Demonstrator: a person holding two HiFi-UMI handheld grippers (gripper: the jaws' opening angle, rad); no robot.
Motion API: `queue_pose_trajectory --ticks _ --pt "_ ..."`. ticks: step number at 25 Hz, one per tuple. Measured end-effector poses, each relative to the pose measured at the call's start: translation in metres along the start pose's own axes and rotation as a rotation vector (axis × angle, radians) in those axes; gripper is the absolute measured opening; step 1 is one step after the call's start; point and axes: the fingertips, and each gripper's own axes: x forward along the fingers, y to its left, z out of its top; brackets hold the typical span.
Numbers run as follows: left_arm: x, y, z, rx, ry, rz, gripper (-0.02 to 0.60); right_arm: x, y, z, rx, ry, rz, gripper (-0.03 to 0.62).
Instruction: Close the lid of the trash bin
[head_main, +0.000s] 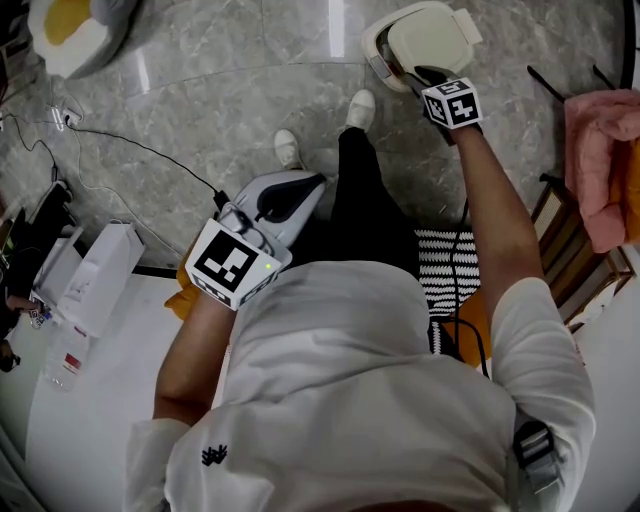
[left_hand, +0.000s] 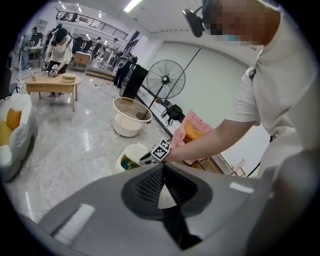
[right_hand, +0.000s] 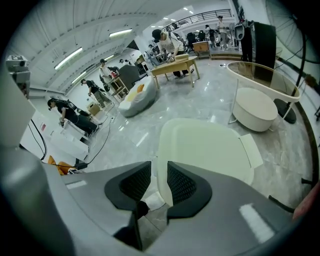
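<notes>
My right tongs (right_hand: 159, 172) clamped on lid (right_hand: 205, 150) edge of bin (head_main: 372, 42) on floor; my left tongs (left_hand: 163, 175) together, empty, well apart from bin.

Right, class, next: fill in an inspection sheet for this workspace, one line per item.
Surface: glossy grey marble floor.
Job's things: cream trash bin; its lid is raised, not yet shut.
Clutter: white boxes, striped mat, pink cloth.
Grippers: right gripper shut on the lid's edge; left gripper shut, empty, away from the bin.
Cables: black cable across the floor.
Surroundings: beanbag, standing fan, people at tables in the background.
</notes>
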Motion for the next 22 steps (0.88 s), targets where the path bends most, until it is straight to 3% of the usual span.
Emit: queue_pose_trajectory --ticks 18,22 --pt "0.0 0.018 -0.034 -0.086 0.011 0.033 0.058 0.055 -0.003 -0.027 -0.007 0.05 -0.022 0.058" --pt "0.001 0.024 -0.039 -0.074 -0.005 0.039 0.058 0.065 -0.005 -0.031 -0.014 0.06 -0.031 0.047"
